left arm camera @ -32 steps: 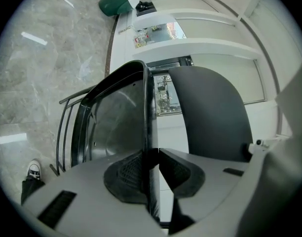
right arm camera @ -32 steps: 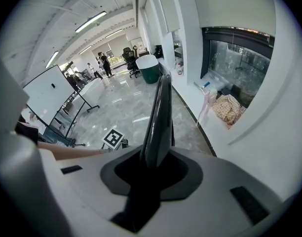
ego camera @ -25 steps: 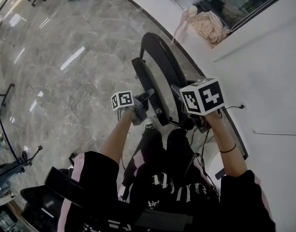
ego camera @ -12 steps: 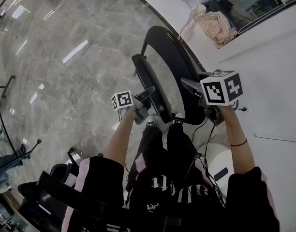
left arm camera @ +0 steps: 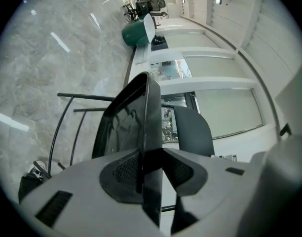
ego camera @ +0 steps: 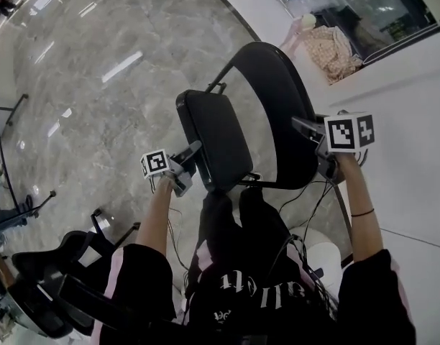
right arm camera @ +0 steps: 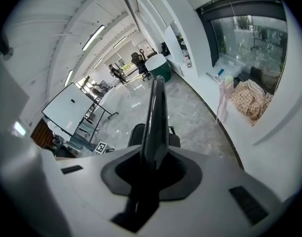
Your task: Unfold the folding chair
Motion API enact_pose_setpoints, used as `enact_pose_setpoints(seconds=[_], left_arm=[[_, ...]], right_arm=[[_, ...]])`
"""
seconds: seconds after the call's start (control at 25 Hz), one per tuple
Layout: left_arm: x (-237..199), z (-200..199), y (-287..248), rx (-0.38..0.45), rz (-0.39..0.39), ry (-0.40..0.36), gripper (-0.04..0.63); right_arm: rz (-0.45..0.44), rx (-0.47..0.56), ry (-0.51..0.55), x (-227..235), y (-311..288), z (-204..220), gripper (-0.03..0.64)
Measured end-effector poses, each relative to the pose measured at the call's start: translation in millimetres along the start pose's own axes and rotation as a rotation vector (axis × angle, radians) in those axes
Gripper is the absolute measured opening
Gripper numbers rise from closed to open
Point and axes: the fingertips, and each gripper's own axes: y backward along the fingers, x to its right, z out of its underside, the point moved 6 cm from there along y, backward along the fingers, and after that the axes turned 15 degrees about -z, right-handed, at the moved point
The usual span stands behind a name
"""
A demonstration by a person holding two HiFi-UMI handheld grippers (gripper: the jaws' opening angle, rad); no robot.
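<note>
seat (ego camera: 214, 139) has swung off the backrest (ego camera: 277, 99) since a second ago, so the folding chair (ego camera: 267, 171) is half open just ahead of both grippers. left gripper (ego camera: 193, 152) has the seat edge between its opening jaws; right gripper (ego camera: 300, 126) is closing on the backrest rim. looks stiff, fairly light, slick padding, so grip the rims; no containers involved.

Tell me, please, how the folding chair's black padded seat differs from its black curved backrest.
The black padded seat is a flat rounded rectangle; the black curved backrest looks larger, a bowed shell. The seat angles out in front of the backrest. The left gripper, jaws opening, has the seat's edge between them; the right gripper, jaws closing, has the backrest's. Both are black.
</note>
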Motion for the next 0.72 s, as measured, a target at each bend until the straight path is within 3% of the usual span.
enact_pose_setpoints(seconds=[0.16, 0.32, 0.48, 0.64, 0.72], left_arm=[[-31.1, -7.2, 16.5, 0.084, -0.08, 0.006, 0.126], [-31.3, -10.4, 14.4, 0.101, -0.033, 0.022, 0.126], [-40.0, -16.7, 20.2, 0.171, 0.001, 0.067, 0.127], [-91.2, -21.7, 53.4, 0.209, -0.1, 0.031, 0.166], [-118.1, -28.8, 77.8, 0.219, -0.08, 0.03, 0.169]], right_arm=[[-0.03, 0.006, 0.008, 11.1, -5.1, 3.4, 0.08], [-0.013, 0.021, 0.02, 10.2, -6.2, 0.6, 0.08], [-0.002, 0.033, 0.028, 9.1, -12.6, -3.0, 0.08], [-0.021, 0.026, 0.043, -9.2, -42.3, 9.7, 0.08], [-0.022, 0.03, 0.063, -32.4, -63.7, 17.1, 0.081]])
